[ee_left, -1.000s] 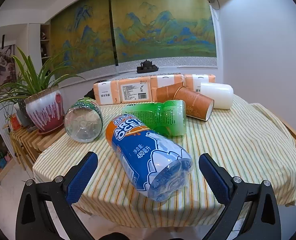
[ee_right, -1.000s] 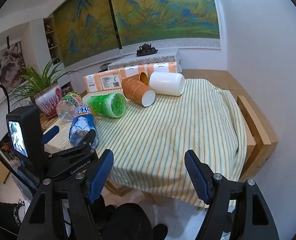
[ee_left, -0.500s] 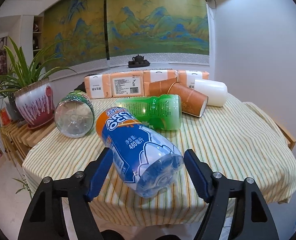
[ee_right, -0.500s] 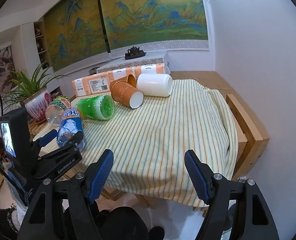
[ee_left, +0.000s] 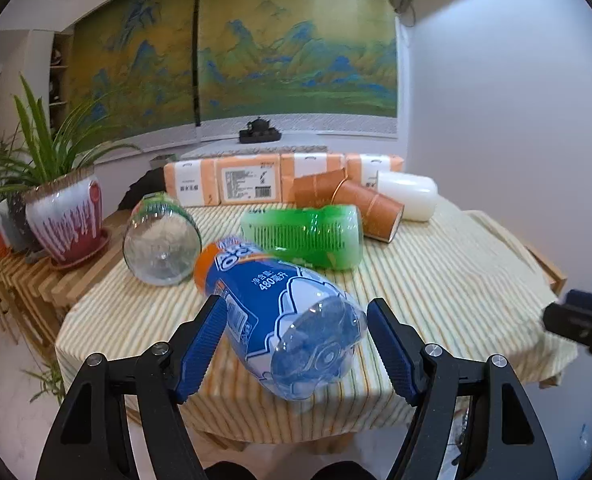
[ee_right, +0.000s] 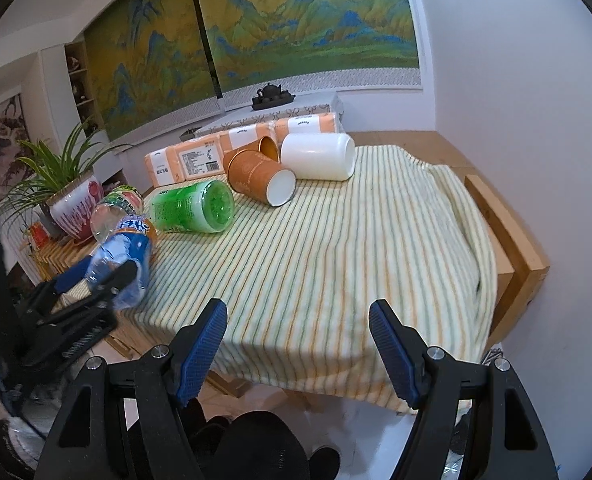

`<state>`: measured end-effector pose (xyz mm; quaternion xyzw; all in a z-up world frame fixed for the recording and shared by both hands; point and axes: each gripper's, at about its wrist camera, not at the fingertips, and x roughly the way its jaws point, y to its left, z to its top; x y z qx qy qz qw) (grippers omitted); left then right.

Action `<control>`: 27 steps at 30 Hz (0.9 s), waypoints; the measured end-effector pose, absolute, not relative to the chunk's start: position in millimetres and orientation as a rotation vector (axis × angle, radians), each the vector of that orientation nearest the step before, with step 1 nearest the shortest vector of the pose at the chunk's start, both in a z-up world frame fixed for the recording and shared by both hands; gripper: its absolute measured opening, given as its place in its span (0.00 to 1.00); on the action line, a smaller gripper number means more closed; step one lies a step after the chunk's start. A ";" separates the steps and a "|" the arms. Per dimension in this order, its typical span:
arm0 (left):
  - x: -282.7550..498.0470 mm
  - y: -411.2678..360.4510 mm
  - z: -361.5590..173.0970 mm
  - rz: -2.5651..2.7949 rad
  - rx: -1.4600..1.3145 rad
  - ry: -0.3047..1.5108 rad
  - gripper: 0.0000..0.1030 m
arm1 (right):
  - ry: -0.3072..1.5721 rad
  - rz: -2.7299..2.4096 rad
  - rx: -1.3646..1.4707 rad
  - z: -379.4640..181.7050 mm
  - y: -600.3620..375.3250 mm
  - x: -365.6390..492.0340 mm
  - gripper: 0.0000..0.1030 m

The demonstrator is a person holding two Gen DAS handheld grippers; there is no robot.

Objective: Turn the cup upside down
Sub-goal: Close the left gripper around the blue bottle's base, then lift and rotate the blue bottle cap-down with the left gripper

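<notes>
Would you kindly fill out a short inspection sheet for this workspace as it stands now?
Surface: striped cloth over a wooden table, rumpled at the right edge.
Job's things: white cup and two brown cups lie on their sides at the far end.
Clutter: blue bottle, green bottle and clear bottle lie on their sides; tissue packs line the back.
Grippers: left tool open, its fingers astride the blue bottle's base; right tool open, empty, at the near edge.
Cables: nothing seen.
Surroundings: potted plant on a slatted stand, landscape painting, teapot.
</notes>
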<state>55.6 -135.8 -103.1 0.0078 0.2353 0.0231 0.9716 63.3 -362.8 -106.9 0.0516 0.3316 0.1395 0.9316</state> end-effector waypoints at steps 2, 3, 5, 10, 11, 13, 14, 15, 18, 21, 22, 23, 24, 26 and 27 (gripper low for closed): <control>52.5 -133.1 -97.2 0.034 0.036 0.462 0.73 | 0.686 0.290 0.110 -109.5 -360.0 65.6 0.68; 52.1 -130.5 -94.1 0.028 0.035 0.460 0.73 | 0.690 0.294 0.113 -110.7 -357.9 66.5 0.68; 52.5 -124.3 -87.3 0.014 0.024 0.456 0.73 | 0.693 0.299 0.115 -111.4 -354.4 68.3 0.68; 54.6 -111.7 -71.2 0.000 0.027 0.426 0.73 | 0.694 0.303 0.113 -109.9 -346.7 73.2 0.68; 56.2 -109.8 -69.1 0.001 0.031 0.423 0.73 | 0.695 0.303 0.113 -109.4 -345.2 74.5 0.68; 61.0 -104.3 -66.2 -0.008 0.025 0.425 0.73 | 0.696 0.303 0.115 -109.2 -343.4 76.3 0.68; 63.3 -102.1 -64.8 -0.013 0.022 0.426 0.73 | 0.698 0.302 0.115 -109.2 -342.0 77.7 0.68; 65.9 -98.8 -63.0 -0.018 0.017 0.427 0.72 | 0.700 0.302 0.116 -109.3 -340.4 79.2 0.68; 74.2 -91.2 -58.7 -0.040 -0.009 0.433 0.72 | 0.707 0.303 0.113 -110.2 -335.4 82.7 0.68; 78.5 -82.6 -50.5 -0.068 -0.050 0.429 0.72 | 0.711 0.299 0.108 -110.4 -330.9 86.0 0.68; 80.2 -80.2 -47.5 -0.080 -0.064 0.429 0.72 | 0.712 0.297 0.109 -110.2 -330.1 87.0 0.68; 82.4 -77.1 -43.5 -0.104 -0.082 0.432 0.72 | 0.712 0.296 0.110 -110.0 -329.6 88.0 0.68; 85.0 -75.5 -40.7 -0.128 -0.099 0.441 0.72 | 0.714 0.293 0.111 -109.8 -328.9 89.5 0.68; 89.1 -71.8 -36.1 -0.168 -0.127 0.453 0.72 | 0.716 0.288 0.111 -109.7 -327.4 91.2 0.68; 91.5 -69.4 -34.2 -0.185 -0.146 0.458 0.72 | 0.718 0.286 0.112 -109.6 -326.3 92.4 0.68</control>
